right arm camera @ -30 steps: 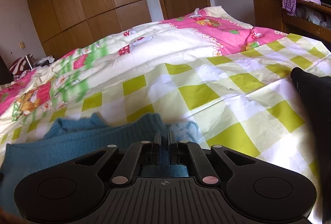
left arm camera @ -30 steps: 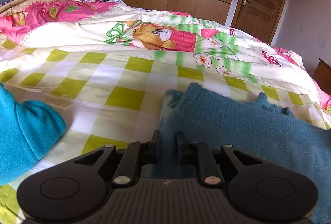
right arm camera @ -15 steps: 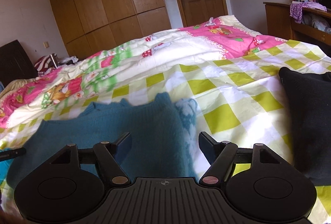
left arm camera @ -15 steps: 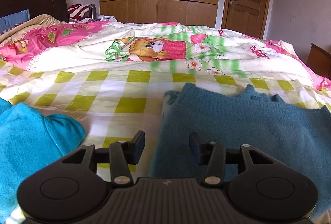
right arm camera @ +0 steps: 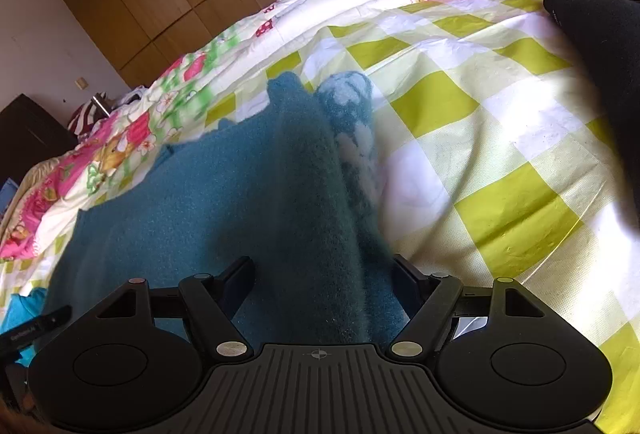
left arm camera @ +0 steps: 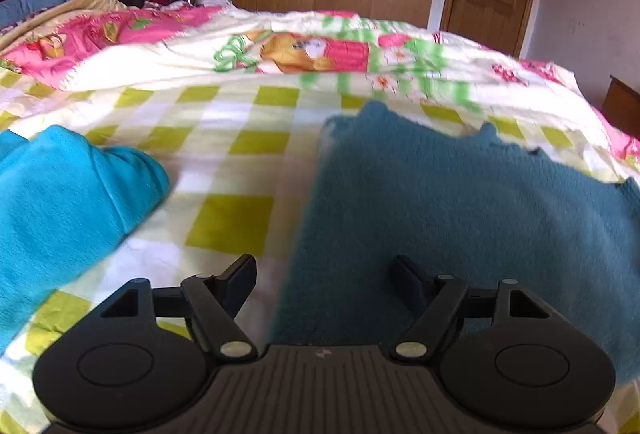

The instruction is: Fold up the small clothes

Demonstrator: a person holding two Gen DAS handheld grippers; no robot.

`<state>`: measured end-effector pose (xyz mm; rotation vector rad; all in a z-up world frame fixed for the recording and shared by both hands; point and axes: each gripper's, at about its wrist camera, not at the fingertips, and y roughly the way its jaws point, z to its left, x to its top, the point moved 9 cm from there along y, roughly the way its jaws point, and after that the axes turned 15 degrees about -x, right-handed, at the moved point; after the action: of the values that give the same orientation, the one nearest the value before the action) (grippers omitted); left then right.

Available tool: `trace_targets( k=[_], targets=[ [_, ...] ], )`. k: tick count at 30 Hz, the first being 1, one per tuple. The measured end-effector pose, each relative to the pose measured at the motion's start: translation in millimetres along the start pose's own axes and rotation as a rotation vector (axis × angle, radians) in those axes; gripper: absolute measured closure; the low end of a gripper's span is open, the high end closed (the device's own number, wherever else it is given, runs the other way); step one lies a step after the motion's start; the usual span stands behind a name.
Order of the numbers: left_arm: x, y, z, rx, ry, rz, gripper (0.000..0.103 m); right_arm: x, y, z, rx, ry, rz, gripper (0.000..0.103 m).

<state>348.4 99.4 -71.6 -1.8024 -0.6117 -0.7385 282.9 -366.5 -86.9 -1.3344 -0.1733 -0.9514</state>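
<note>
In the left wrist view we find no readable writing; only a small emblem sits on the body of the left hand-held gripper (left arm camera: 325, 270) at lower centre. Its fingers stand wide apart and grip nothing: the left finger hangs over the green-and-white checked bed sheet (left arm camera: 232, 222), the right finger over the dark teal sweater (left arm camera: 460, 209), which lies spread flat across the right half of the frame. A bright turquoise garment (left arm camera: 68, 201) lies at the left edge, apart from the sweater. In the right wrist view we see faint small lettering on a black bar at the lower left edge, too blurred to read. The right hand-held gripper (right arm camera: 325, 274) at lower centre is also spread wide and empty, both fingers above the sweater (right arm camera: 224, 193), whose right edge shows a folded ridge and a white-patterned underside. A black garment (right arm camera: 604, 45) lies at the upper right on the sheet.
</note>
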Motion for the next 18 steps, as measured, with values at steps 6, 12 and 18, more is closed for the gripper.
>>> trace_targets(
  k=[6,12,18],
  targets=[
    [-9,-2,-9,-0.096,-0.119,0.032,0.055,1,-18,-2,0.056,0.066,0.045,0.075],
    [-36,-47,-31,-0.168,-0.116,0.076,0.066,-8,-74,-11,0.061,-0.023,0.026,0.079],
    [-101,-107,-59,-0.174,-0.084,0.129,0.061,-43,-96,-49,-0.038,-0.043,0.063,0.077]
  ],
)
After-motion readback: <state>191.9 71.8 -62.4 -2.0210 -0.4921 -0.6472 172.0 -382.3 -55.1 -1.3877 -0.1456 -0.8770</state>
